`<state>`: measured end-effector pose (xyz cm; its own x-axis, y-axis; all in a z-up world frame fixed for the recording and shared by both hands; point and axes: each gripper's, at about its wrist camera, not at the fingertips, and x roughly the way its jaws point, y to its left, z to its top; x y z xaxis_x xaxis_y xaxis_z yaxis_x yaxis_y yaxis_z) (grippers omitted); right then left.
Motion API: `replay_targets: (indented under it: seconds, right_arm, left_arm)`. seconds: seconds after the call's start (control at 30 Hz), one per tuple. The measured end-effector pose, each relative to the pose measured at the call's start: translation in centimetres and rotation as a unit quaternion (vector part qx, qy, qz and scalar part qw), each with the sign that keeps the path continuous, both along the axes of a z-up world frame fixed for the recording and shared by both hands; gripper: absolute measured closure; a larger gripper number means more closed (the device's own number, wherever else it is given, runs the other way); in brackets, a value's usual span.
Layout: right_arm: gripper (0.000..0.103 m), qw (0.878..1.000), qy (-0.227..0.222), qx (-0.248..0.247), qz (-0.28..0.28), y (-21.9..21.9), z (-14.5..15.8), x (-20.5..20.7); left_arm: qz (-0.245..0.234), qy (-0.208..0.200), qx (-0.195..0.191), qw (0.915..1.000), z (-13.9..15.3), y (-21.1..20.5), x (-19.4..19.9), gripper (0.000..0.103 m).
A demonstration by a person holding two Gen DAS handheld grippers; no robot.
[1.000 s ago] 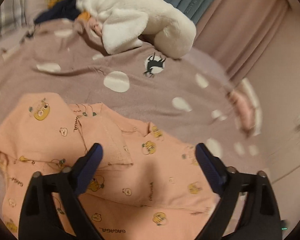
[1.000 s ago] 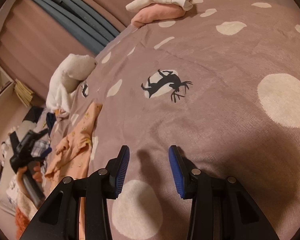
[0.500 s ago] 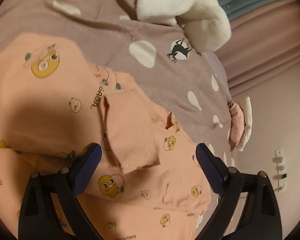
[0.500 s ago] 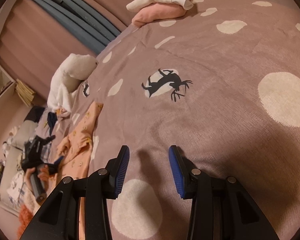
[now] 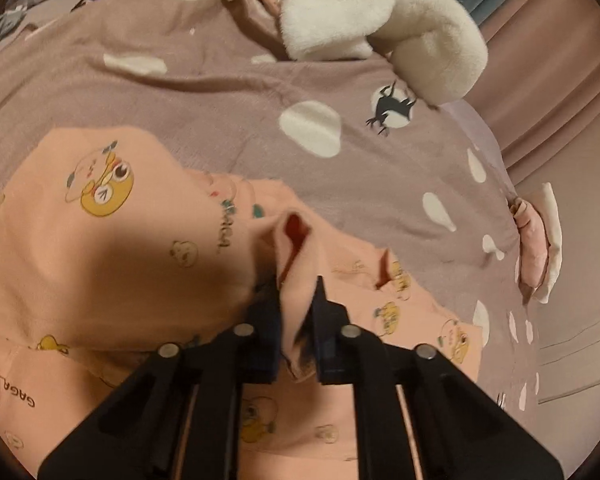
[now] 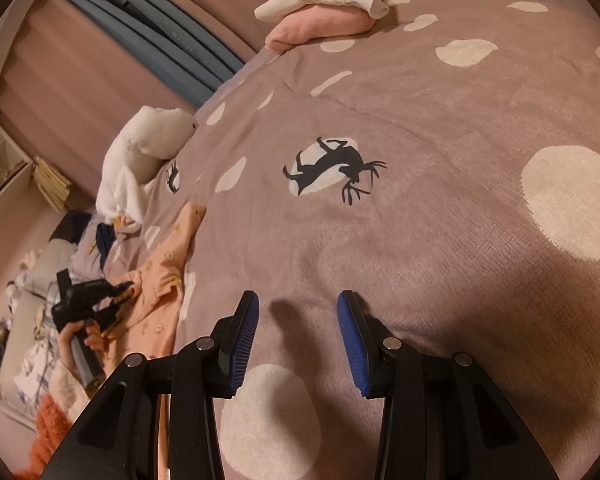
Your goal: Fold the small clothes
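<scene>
A peach child's garment point(image 5: 120, 248) printed with yellow cartoon faces lies rumpled on the mauve spotted bedspread point(image 5: 220, 92). In the left wrist view my left gripper point(image 5: 298, 292) has its jaws closing on a raised fold of that garment, and the cloth is pinched between the pads. The right wrist view shows the same garment point(image 6: 168, 268) far left, with the left gripper point(image 6: 120, 292) on it, held by a hand point(image 6: 88, 336). My right gripper point(image 6: 298, 320) hovers open over the bare bedspread point(image 6: 420, 240), holding nothing.
A white plush toy point(image 5: 380, 12) lies at the far side of the bed beside dark and checked clothes. A folded pink and white stack point(image 6: 320, 12) sits near the bed's far corner. Curtains point(image 6: 100, 80) hang behind; shelves stand at left.
My left gripper moved down onto the peach garment and went from wide open to shut on a fold of it, which now stands up. The right gripper stayed put.
</scene>
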<state>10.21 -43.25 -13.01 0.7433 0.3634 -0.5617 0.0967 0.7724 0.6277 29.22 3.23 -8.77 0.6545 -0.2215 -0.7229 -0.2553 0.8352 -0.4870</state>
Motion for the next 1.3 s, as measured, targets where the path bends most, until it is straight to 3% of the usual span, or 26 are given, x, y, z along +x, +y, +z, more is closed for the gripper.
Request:
replay_targets:
  seconds: [0.07, 0.1, 0.17, 0.27, 0.33, 0.43, 0.53, 0.77, 0.9, 0.97, 1.03, 1.1, 1.2, 1.3]
  right_arm:
    - [0.061, 1.000, 0.000, 0.002, 0.001, 0.0, 0.0, 0.0]
    - [0.061, 1.000, 0.000, 0.004, 0.002, -0.1, -0.1, 0.0]
    - [0.061, 1.000, 0.000, 0.009, 0.002, -0.2, -0.1, 0.0]
    - [0.061, 1.000, -0.001, 0.014, 0.002, -0.3, -0.2, 0.0]
    - [0.061, 1.000, -0.001, 0.014, 0.001, -0.2, -0.1, -0.1]
    - [0.061, 1.000, -0.002, 0.014, 0.001, -0.2, -0.1, -0.3]
    - [0.061, 1.000, -0.002, 0.016, 0.001, -0.2, -0.2, -0.3]
    - [0.061, 1.000, -0.003, 0.019, 0.007, -0.3, -0.2, -0.3]
    - [0.061, 1.000, -0.004, 0.024, 0.006, -0.4, -0.2, -0.2]
    - [0.061, 1.000, -0.004, 0.019, 0.005, -0.3, -0.2, -0.2]
    - [0.061, 1.000, -0.005, 0.016, 0.006, -0.2, -0.2, -0.2]
    - [0.061, 1.000, -0.006, 0.017, 0.005, -0.2, -0.2, -0.2]
    - [0.061, 1.000, -0.004, 0.018, 0.004, -0.2, -0.2, -0.2]
    - [0.059, 1.000, -0.003, 0.017, -0.002, 0.0, -0.2, -0.1]
  left_arm:
    - [-0.009, -0.004, 0.046, 0.9989, 1.0, -1.3, 0.1, 0.097]
    - [-0.020, -0.007, 0.087, 0.9960, 1.6, -2.5, 0.1, 0.097]
    - [-0.056, -0.041, 0.158, 0.9851, 3.4, -5.7, -0.7, 0.098]
    - [-0.088, -0.056, 0.204, 0.9735, 4.7, -9.1, -1.3, 0.098]
    - [-0.123, -0.042, 0.207, 0.9698, 4.7, -11.6, -1.5, 0.098]
    - [-0.168, -0.032, 0.232, 0.9575, 3.8, -15.1, -2.3, 0.098]
    - [-0.193, -0.002, 0.195, 0.9616, 2.4, -17.1, -2.3, 0.098]
    - [-0.190, 0.021, 0.220, 0.9564, 0.2, -20.5, -1.2, 0.093]
    - [-0.220, -0.004, 0.227, 0.9489, 0.5, -22.1, -1.8, 0.094]
    - [-0.232, -0.002, 0.200, 0.9519, 0.5, -22.4, -1.8, 0.094]
    - [-0.240, 0.012, 0.172, 0.9553, 0.4, -22.4, -1.8, 0.079]
    - [-0.255, 0.016, 0.149, 0.9553, 0.5, -22.5, -2.2, 0.043]
    - [-0.282, -0.008, 0.119, 0.9519, 1.9, -22.5, -4.0, 0.028]
    - [-0.289, -0.011, 0.123, 0.9493, 3.0, -22.0, -5.6, 0.015]
